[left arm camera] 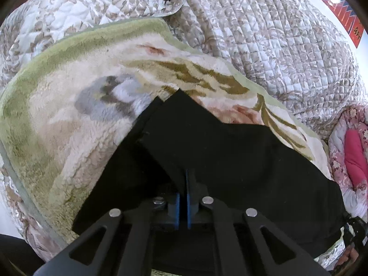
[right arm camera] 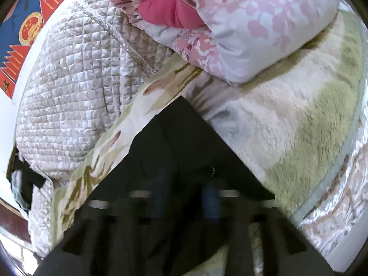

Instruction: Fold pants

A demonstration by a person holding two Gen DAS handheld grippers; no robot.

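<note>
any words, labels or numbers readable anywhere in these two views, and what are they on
No text can be read for certain.
Red and blue poster on the wall: dark characters near its lower edge in both views, too small and blurred to read.
Round emblem on that poster: a sign, no legible lettering.
Black pants, fleece blanket, quilted bedspread, pink floral duvet: no label or print showing.
</note>
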